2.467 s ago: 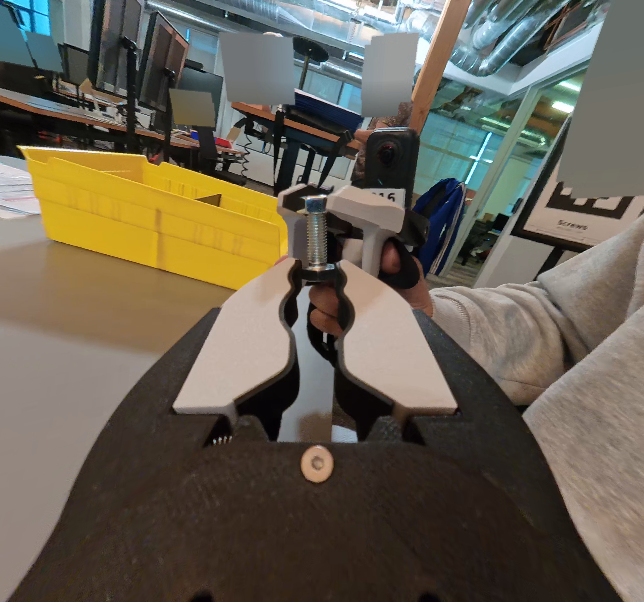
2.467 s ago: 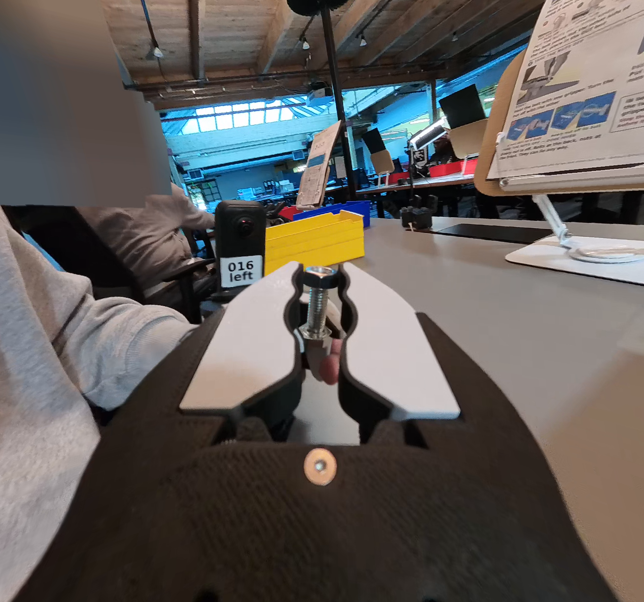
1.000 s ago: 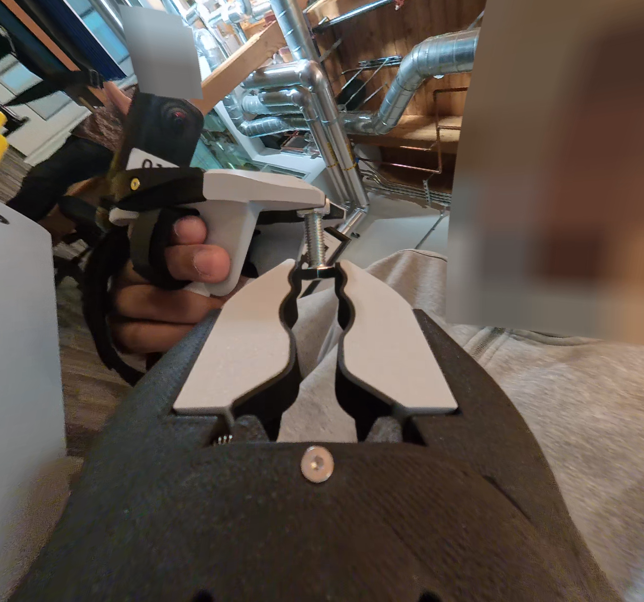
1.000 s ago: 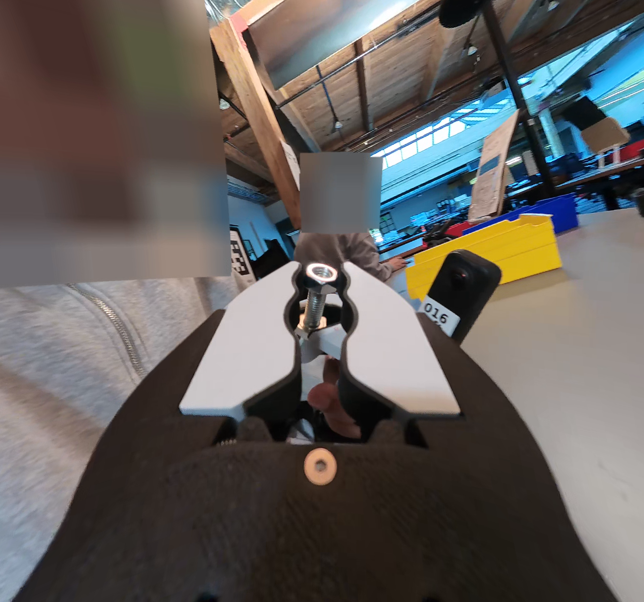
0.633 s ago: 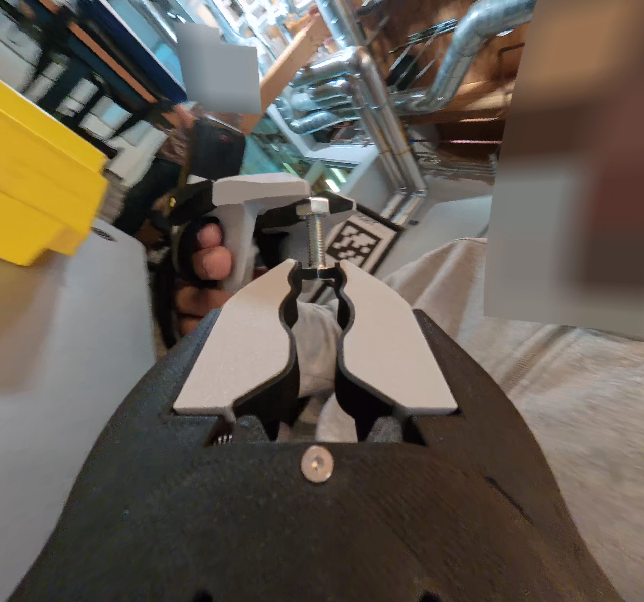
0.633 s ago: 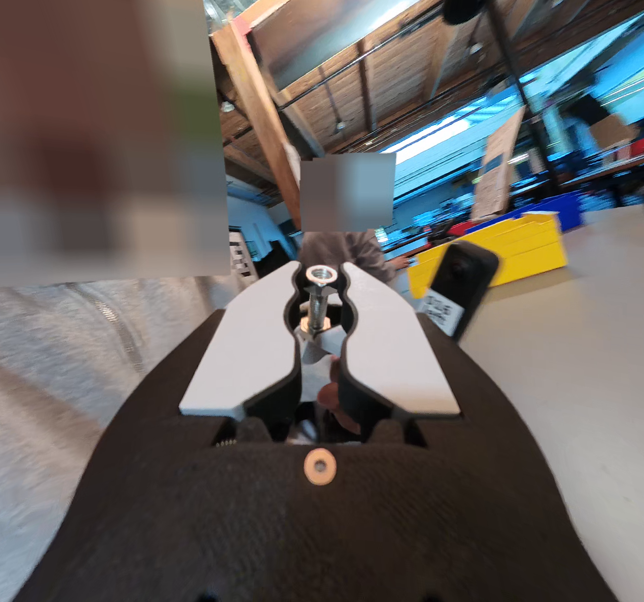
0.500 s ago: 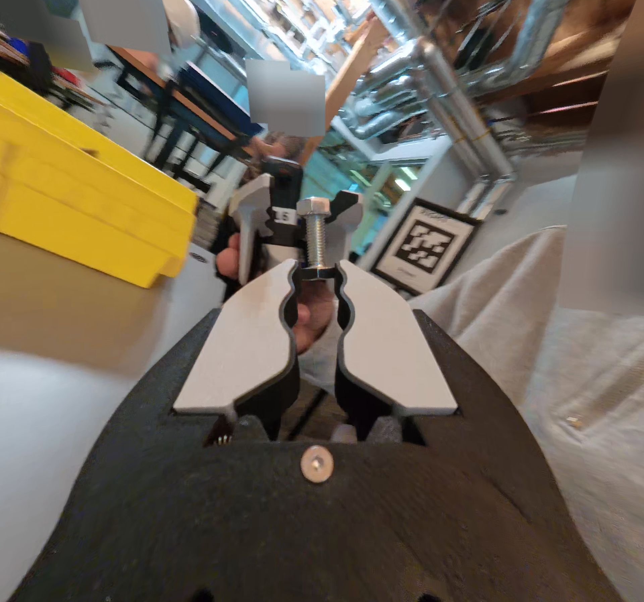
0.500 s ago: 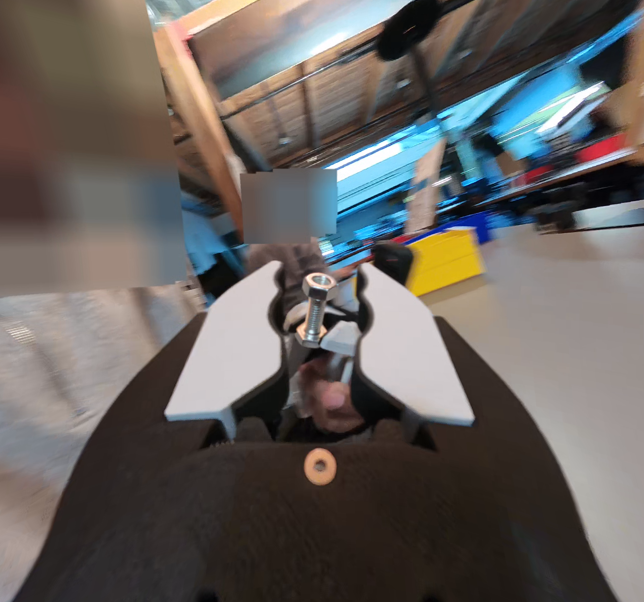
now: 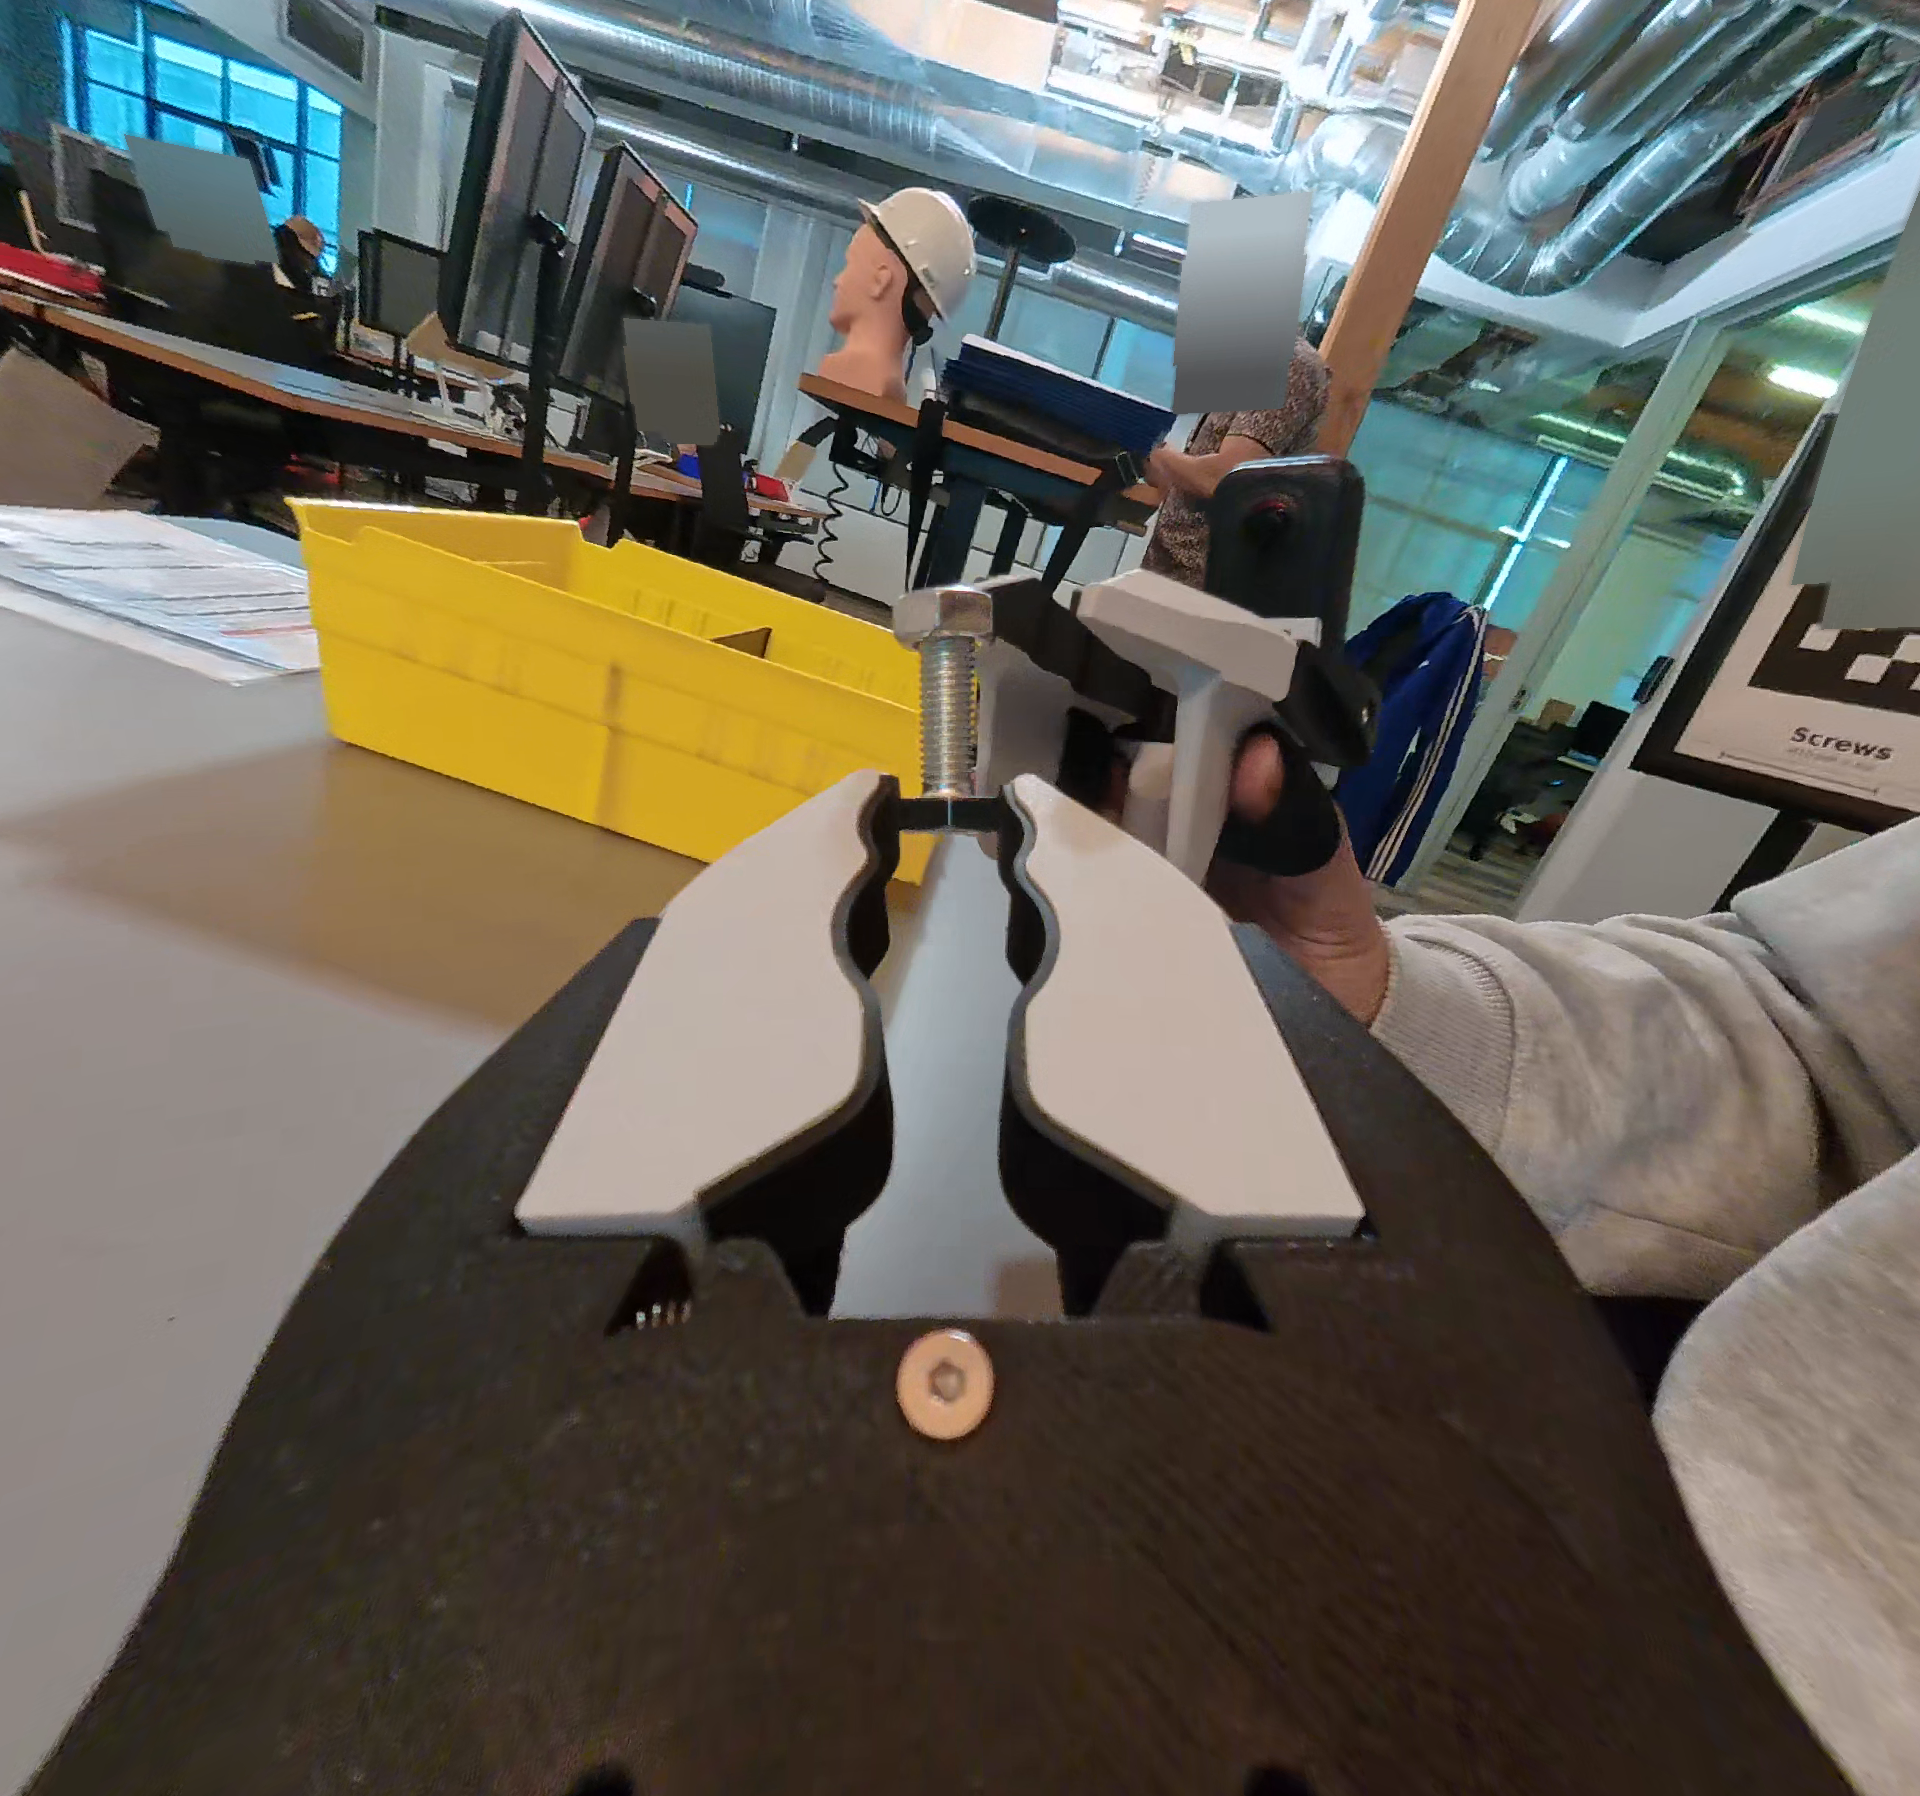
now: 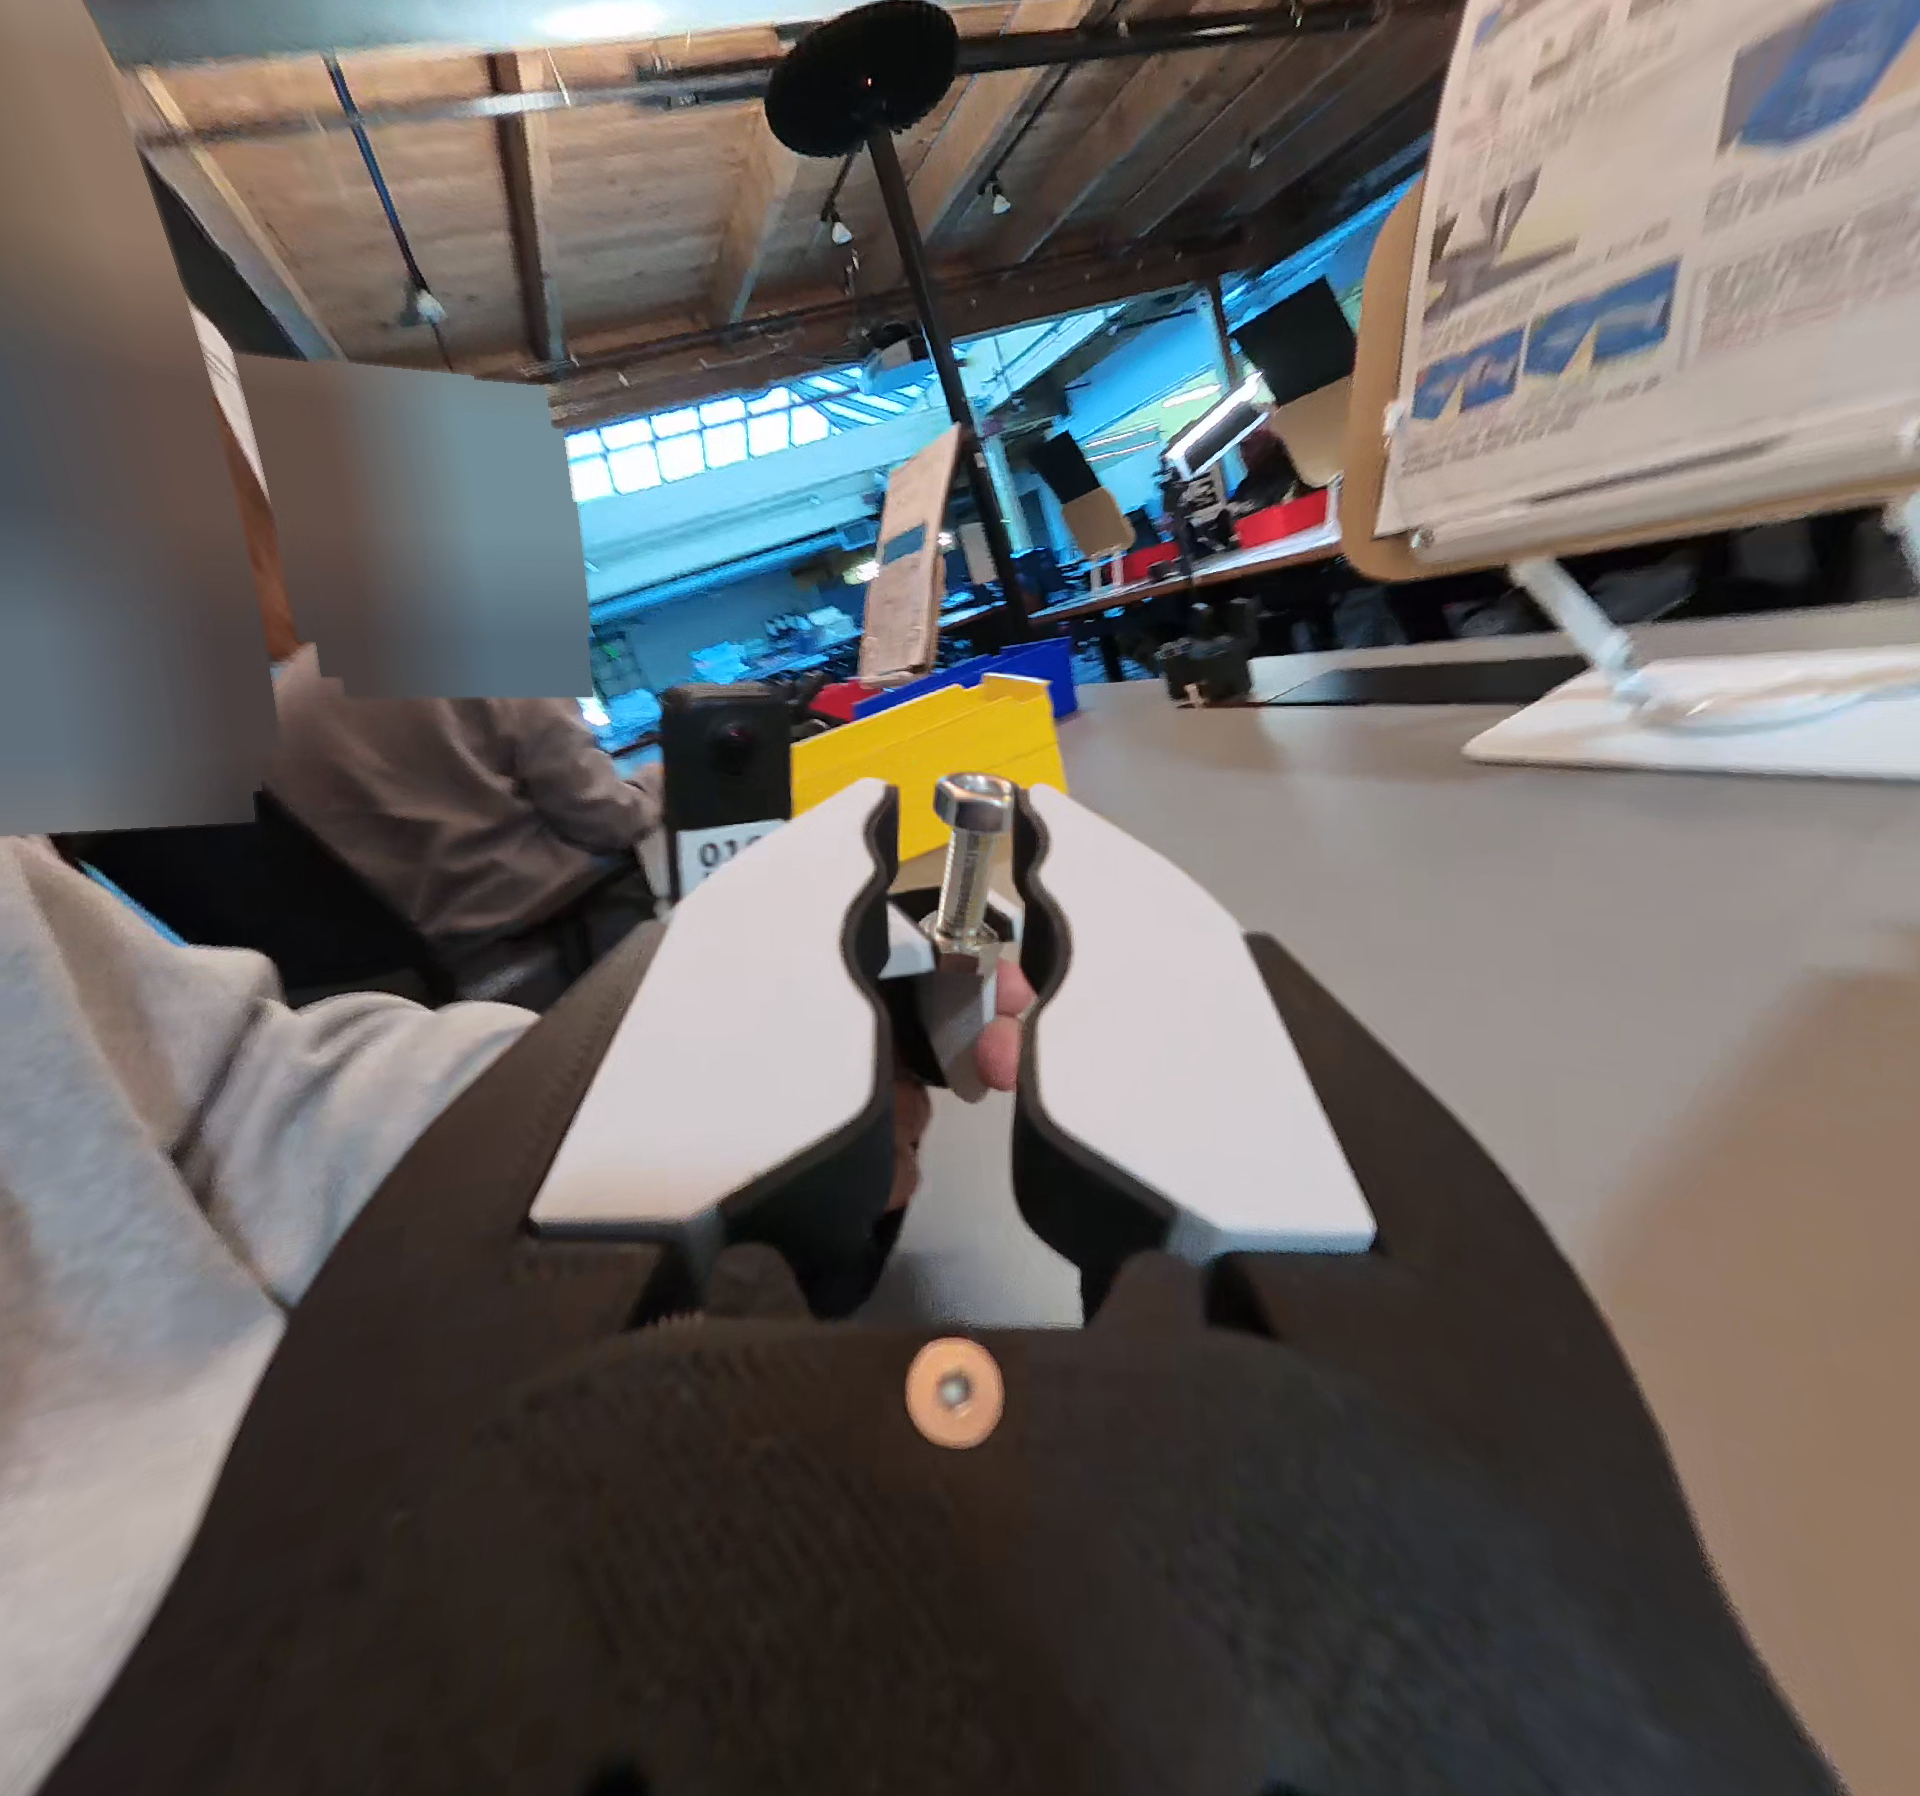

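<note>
Grey desk [image 9: 260,967] stretching wide, yellow bin [image 9: 582,697] parked on it toward the far edge, printed sheet [image 9: 156,583] flat at the far left corner. White document stand [image 10: 1704,707] on the desk at the right in the right wrist view, tilted board of printed pages above it. Same yellow bin [image 10: 935,749] seen there beyond the gripper tips, blue bin just behind it.

Left gripper [image 9: 948,811] up off the desk, fingers drawn in and clamped on a hex nut at the tips, nut threaded on the lower end of a silver bolt [image 9: 945,697]. Bolt upright, hex head on top, shank bare above the fingers [image 9: 748,998].

Right gripper [image 10: 961,816] parted, fingers [image 10: 1164,1040] standing either side of the bolt [image 10: 966,863] head, gap visible on both sides, not clamped. Nut [image 10: 966,946] visible lower on the shank, held by the other gripper's tips. Grey sleeve [image 9: 1662,1071] at the right edge of the left wrist view.
</note>
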Motion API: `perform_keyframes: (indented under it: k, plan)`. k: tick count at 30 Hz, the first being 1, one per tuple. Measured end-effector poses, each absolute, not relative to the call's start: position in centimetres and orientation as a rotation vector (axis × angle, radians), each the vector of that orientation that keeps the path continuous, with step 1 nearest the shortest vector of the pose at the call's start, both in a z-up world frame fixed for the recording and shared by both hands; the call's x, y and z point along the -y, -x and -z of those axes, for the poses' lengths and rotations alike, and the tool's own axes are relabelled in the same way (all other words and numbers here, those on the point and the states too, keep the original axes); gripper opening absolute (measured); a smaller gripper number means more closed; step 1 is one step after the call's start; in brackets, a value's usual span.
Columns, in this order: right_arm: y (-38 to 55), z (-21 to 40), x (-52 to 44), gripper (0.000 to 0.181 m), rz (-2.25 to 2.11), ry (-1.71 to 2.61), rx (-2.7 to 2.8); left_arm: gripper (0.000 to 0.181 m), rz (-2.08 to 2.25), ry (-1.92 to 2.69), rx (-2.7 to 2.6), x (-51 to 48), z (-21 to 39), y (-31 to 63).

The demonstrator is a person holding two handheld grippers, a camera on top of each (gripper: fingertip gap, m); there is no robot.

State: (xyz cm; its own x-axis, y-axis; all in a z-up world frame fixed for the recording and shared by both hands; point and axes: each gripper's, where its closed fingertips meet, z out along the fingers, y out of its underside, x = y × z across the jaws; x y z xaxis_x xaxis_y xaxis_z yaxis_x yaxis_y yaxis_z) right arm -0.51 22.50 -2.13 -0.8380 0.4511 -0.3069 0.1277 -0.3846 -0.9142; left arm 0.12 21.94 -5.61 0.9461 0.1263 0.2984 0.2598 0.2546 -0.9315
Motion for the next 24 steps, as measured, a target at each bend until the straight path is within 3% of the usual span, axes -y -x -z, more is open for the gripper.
perform_keyframes:
  k: [11,24]
  plan:
    - [0.2,2.3,-21.3,0.032,-2.248,0.706,1.632,0.018,0.07,1.349,0.298,-22.6,5.8,-1.1]
    - [0.0,2.4,-20.9,0.034,-2.251,0.68,1.654,0.018,0.057,1.344,0.279,-22.8,5.6,-1.6]
